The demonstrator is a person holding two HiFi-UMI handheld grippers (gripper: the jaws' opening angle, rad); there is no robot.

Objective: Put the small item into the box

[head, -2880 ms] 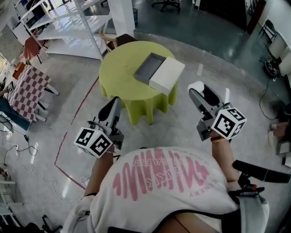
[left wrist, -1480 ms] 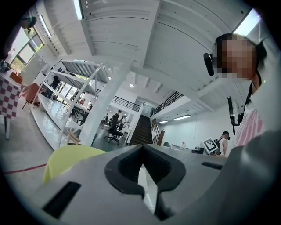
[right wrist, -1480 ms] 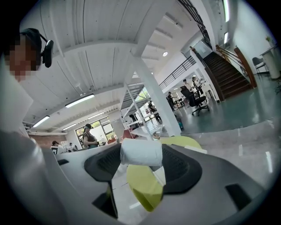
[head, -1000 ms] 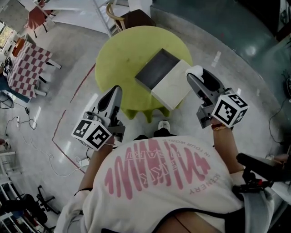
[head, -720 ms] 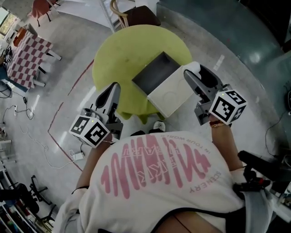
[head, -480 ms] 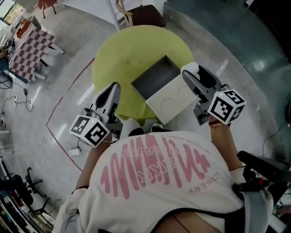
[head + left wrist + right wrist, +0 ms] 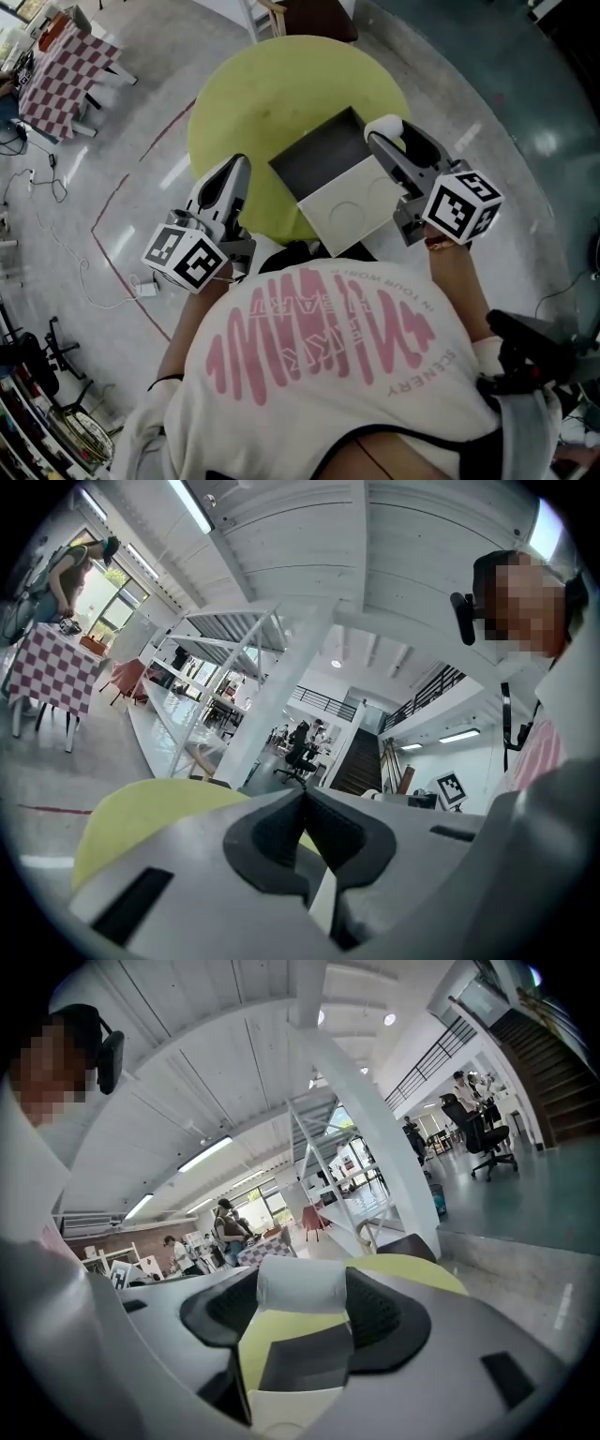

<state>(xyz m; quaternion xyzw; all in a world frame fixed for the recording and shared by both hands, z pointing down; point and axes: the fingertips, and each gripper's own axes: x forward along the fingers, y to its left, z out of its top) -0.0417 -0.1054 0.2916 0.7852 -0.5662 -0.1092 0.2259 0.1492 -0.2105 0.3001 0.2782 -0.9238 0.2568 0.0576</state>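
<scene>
step in hand: carry-in, not dropped yet. my right gripper [image 7: 388, 141] pinches the small white roll-shaped item [image 7: 300, 1284] across its tips. the jaws stand wide only because the roll is wide.

the roll sits just beside the right edge of the dark grey open rectangular box [image 7: 319, 159], not over the opening, as far as the head view shows. i can't tell how high it is above the rim.

the box sits on the round yellow-green table [image 7: 253, 89]. a white flat lid [image 7: 349, 204] lies against the box's near side, under my right gripper's body.

my left gripper [image 7: 233, 167] is pressed together with nothing in it. it's well left of the box, at the table's near edge, and has no job right now.

next, my read: shift the roll left until it's over the grey floor of the box, dip it past the wall, then spread the jaws. keep the tips off the rim so the box doesn't slide. the roll looks soft, so it should drop without bouncing.
</scene>
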